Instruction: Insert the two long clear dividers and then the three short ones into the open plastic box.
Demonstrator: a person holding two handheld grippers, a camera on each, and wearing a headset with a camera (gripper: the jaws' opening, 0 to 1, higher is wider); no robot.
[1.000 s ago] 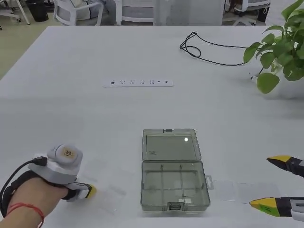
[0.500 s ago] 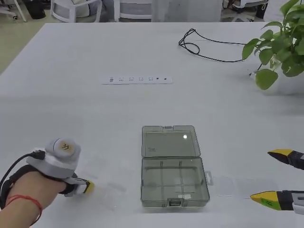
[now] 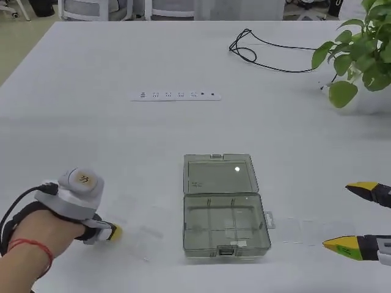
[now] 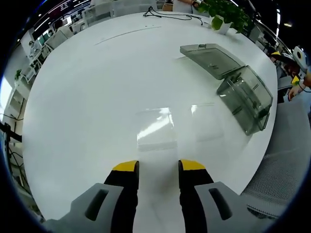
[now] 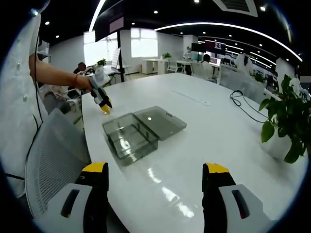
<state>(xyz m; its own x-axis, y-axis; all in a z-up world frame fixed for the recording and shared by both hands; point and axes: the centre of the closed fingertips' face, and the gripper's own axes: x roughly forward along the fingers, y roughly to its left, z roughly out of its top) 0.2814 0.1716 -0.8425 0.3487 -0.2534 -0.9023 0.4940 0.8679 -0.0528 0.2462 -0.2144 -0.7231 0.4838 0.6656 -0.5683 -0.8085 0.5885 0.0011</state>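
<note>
The open smoky plastic box (image 3: 226, 229) lies near the table's front edge, its lid (image 3: 219, 174) folded flat behind it. Clear dividers (image 3: 142, 235) lie faintly on the table left of the box, and more clear dividers (image 3: 299, 231) lie right of it. My left gripper (image 3: 113, 232) sits low at the left, pointing toward the box. In the left gripper view its jaws (image 4: 159, 167) stand a little apart, open and holding nothing, just short of two clear dividers (image 4: 155, 128). My right gripper (image 3: 351, 217) is wide open at the right edge, facing the box (image 5: 131, 138).
A white power strip (image 3: 177, 95) lies mid-table. A black cable (image 3: 263, 52) loops at the back and a potted plant (image 3: 360, 49) stands at the back right. A mesh chair (image 5: 48, 155) stands by the table's near edge.
The head camera has tilted, so everything sits slightly higher in the picture. Both grippers and the box keep about the same places.
</note>
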